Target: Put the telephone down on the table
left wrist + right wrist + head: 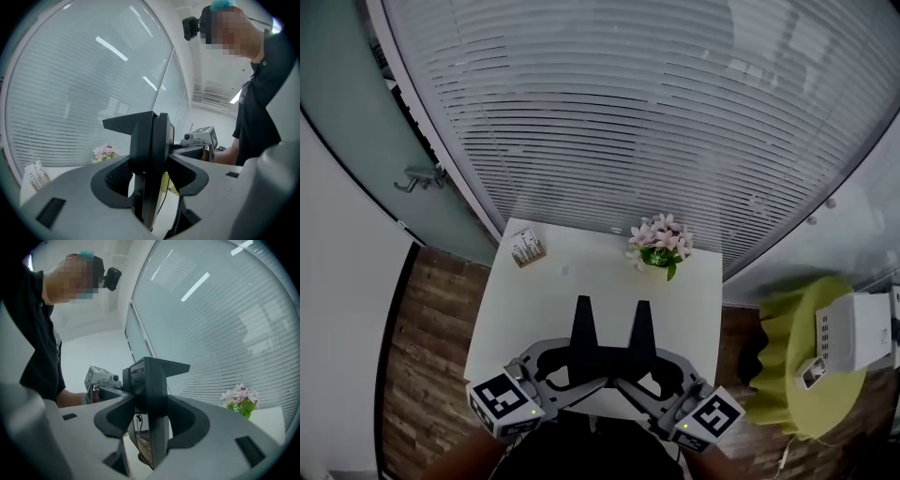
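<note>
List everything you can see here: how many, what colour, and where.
telephone: one, black, above the table's near edge
table: one, white, in front of the blinds
flowers: one bunch, pink in a green pot, far right of the table
small box: one, tan and white, far left corner of the table
side table: one, yellow-green, right of the table
white devices: two, on the side table
blinds: pale grey, behind glass
door handle: one, silver, left
floor: brown wood
left gripper: grey, closed on the telephone
right gripper: grey, closed on the telephone
</note>
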Demonstrator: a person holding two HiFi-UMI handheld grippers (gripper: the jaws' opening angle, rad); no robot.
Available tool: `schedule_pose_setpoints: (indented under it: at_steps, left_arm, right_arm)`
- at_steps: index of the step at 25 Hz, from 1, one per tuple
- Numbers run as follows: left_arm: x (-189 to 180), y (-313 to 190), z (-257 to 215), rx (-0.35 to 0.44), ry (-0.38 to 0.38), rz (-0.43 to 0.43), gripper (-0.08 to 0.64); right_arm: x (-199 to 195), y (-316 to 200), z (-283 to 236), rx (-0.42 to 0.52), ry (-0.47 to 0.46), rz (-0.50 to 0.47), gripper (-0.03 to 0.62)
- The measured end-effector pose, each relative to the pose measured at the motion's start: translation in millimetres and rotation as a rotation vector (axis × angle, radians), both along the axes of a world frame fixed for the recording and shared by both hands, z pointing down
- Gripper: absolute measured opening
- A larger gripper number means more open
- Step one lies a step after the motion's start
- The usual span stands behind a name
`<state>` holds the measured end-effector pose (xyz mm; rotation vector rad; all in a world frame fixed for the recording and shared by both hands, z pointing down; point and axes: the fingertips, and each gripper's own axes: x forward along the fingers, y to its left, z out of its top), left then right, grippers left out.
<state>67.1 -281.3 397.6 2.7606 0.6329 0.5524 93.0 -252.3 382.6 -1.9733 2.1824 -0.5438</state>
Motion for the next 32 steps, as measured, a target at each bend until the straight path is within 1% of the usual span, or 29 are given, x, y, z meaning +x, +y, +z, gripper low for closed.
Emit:
schedule_pose_setpoints:
  at_steps: [3, 7, 9, 13, 16, 21, 26, 32]
  left_arm:
    - [6.9, -12.5, 15.4, -0.039, -0.021, 0.04, 0.241]
    - [11.9, -21.1, 42.7, -0.109, -0.061, 0.078, 0.241]
    - [15.3, -22.1, 56.3, -0.139, -0.084, 0.096, 0.241]
    - [18.2, -24.2, 84.3, -0.177, -0.142, 0.12, 0.241]
    - [21.1, -27.6, 106.0, -0.199, -0.19, 0.127, 0.241]
    - [30.0, -34.8, 143.9, -0.253, -0.247, 0.118, 0.241]
    - [44.3, -44.1, 171.3, -0.291, -0.278, 0.101, 0.241]
    - [66.8, -48.8, 199.9, -0.311, -0.324, 0.11, 0.241]
  right_arm:
    - [4.2, -14.1, 8.7, 0.004, -0.031, 0.044, 0.233]
    - [8.1, -21.1, 37.3, -0.061, -0.058, 0.088, 0.233]
    - [10.5, -20.5, 57.2, -0.112, -0.075, 0.102, 0.233]
    - [13.9, -22.5, 87.6, -0.17, -0.132, 0.11, 0.233]
    - [17.7, -25.7, 109.9, -0.198, -0.176, 0.112, 0.233]
    - [27.6, -33.8, 147.2, -0.247, -0.229, 0.105, 0.233]
    - [42.4, -43.2, 174.3, -0.281, -0.281, 0.105, 0.233]
    - [64.5, -48.6, 202.5, -0.334, -0.325, 0.122, 0.233]
